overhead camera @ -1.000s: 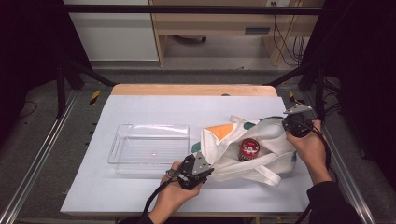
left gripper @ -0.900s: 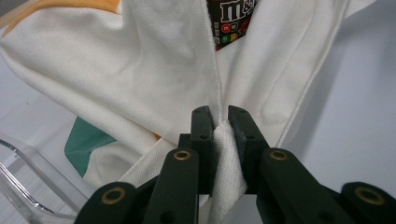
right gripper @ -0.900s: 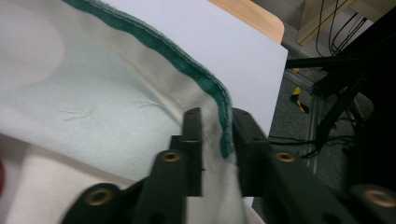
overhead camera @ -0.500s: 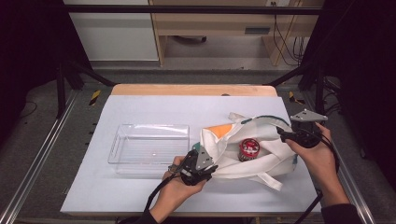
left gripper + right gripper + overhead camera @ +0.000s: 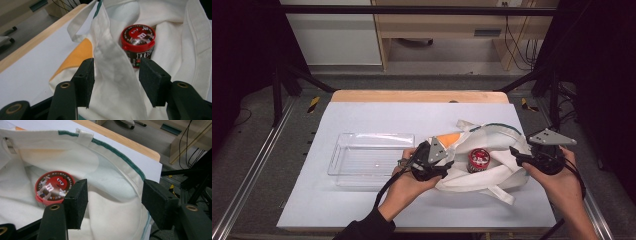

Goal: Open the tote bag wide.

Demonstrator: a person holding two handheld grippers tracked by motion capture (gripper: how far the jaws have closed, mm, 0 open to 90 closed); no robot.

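- Quick read on where you're at: both your grippers have just let go of the tote bag [image 5: 492, 165]. A second ago each one was clamped on the cloth, and now the bag sits on the table [image 5: 377, 120] by itself with its mouth slumped open.
- Your left gripper [image 5: 438, 167] is at the bag's left edge. Its jaws have just been opening and stand about half apart. A fold of the bag's cloth rises between them, touching or nearly touching the left pad in the left gripper view, but nothing is pinched.
- Your right gripper [image 5: 524, 159] is at the bag's right edge, pulled back from where it held the rim a second ago. Its jaws have just opened too, with a clear gap, and the green-trimmed rim [image 5: 120, 155] runs past behind them, ungripped.
- The red-lidded candy tub [image 5: 478, 157] is inside the bag, upright, roughly in the middle of the opening. It hasn't budged compared with a second ago.
- The clear tray [image 5: 337, 165] sits just left of the bag, with nothing visible in it.
- What that means, as I read it: the hold-the-bag-open step is over and you're freeing a gripper to go in for the tub. From the left gripper view it's straight ahead of your jaws, past that fold.
- 1 thing to watch: the loose cloth could flop over the tub or get caught in the jaws as you reach in.
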